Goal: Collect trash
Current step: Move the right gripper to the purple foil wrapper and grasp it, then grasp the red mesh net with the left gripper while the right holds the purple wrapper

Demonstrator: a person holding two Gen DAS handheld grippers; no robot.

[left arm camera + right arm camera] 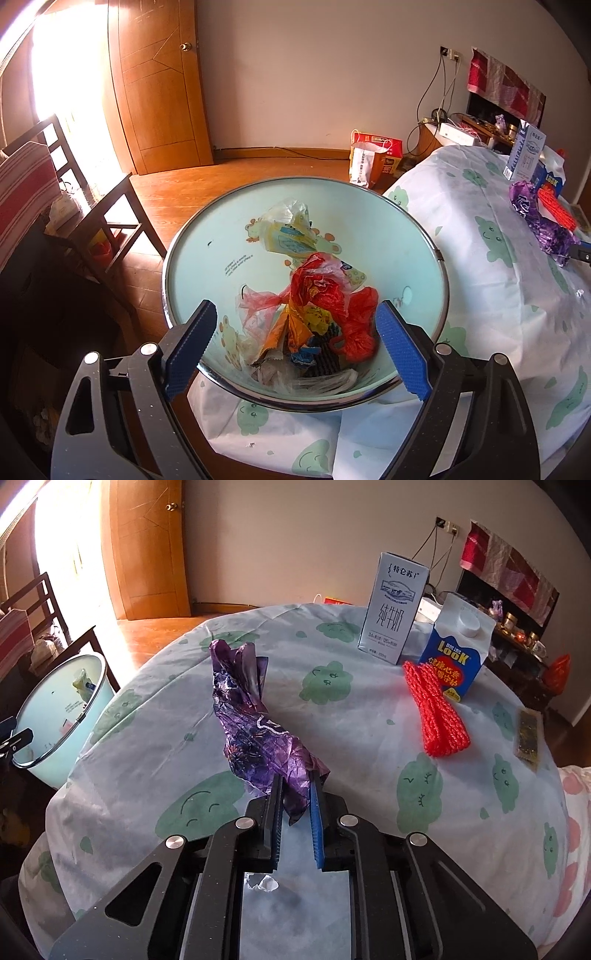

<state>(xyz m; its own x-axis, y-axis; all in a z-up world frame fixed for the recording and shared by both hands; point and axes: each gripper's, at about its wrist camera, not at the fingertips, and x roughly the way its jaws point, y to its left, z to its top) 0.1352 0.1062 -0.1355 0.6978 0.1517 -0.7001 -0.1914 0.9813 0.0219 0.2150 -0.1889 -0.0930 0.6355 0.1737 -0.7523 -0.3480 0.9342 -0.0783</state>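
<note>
I have the right gripper (297, 794) pinched almost fully together on the near end of the purple wrapper (255, 723), which lies crumpled on the cloth-covered table (369, 738) with its far end sticking up. The crinkled foil sits between the pads and bulges out on both sides, so I judge the grip real but thin — only a corner of the sheet is caught.

To do this step well, I would lift straight up first, slowly, so the wrapper peels off the cloth without dragging it, and watch that the foil does not slide out of the pads. Then I would carry it across to the bin (306, 181) — pale, metal-rimmed, standing off the table's edge, already holding plastic bags (332, 295) and other rubbish. I would let go only once the whole wrapper hangs inside the rim, since a light sheet like this may drift.

My left gripper (295, 343) stands wide apart over the bin's mouth and holds nothing; whether it touches the rim I cannot tell.

Still on the table, well apart from the wrapper: two cartons (395, 609), a red cord bundle (436, 709), a snack bar (529, 740).
</note>
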